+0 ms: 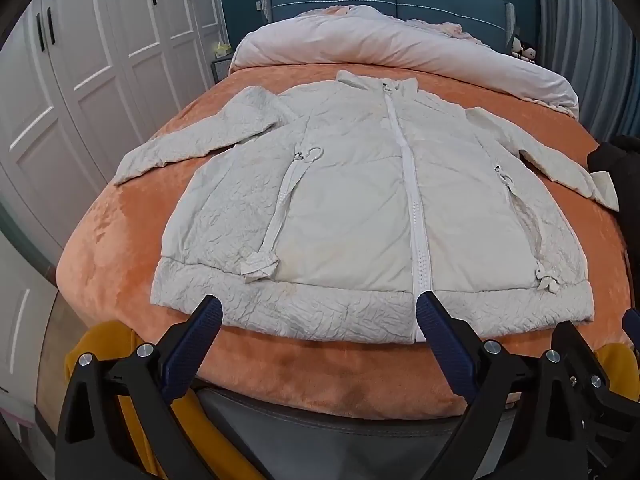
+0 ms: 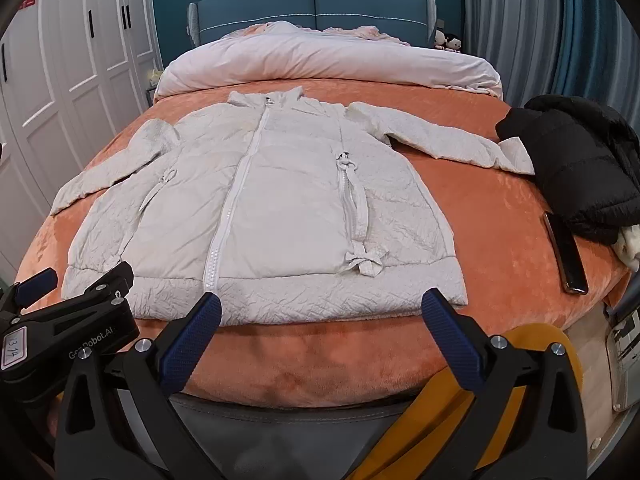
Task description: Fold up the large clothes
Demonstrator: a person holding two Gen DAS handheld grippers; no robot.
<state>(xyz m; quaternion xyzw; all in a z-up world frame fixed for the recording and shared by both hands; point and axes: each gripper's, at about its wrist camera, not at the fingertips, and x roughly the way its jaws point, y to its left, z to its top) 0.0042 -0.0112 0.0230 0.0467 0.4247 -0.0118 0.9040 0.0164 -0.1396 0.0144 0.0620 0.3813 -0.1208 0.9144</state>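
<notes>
Left wrist view is showing the left gripper (image 1: 318, 312) hanging over the foot of the bed (image 1: 120, 248), its blue fingers (image 1: 202, 336) standing wide with nothing between them. Going left to right, a white wardrobe (image 1: 92, 60) is standing along the left side, close to the bed's edge. Next, the orange blanket (image 1: 104, 240) is lying bare in a strip between that edge and the white jacket (image 1: 340, 200), which is lying zipped and face up in the middle of the bed, hem toward the grippers and collar toward the rolled pale duvet (image 1: 400, 48) at the headboard. One sleeve (image 1: 180, 148) is stretching out leftward; the other is reaching to the right edge.

Right wrist view is showing the right gripper (image 2: 322, 312) hanging just before the jacket's hem (image 2: 320, 304), fingers (image 2: 444, 324) spread wide and empty too. At its left, the left gripper's body is sitting low, just beside the hem's left corner. A bare band of blanket is running along the foot of the bed between hem and edge. Right of the jacket, open blanket is lying beside the body, but the right sleeve's cuff (image 2: 516, 156) is touching a black coat (image 2: 576, 164) heaped at the bed's right edge. A dark phone (image 2: 566, 256) is lying just below that coat, near the edge. Grey-blue curtains (image 2: 520, 32) are hanging behind.
</notes>
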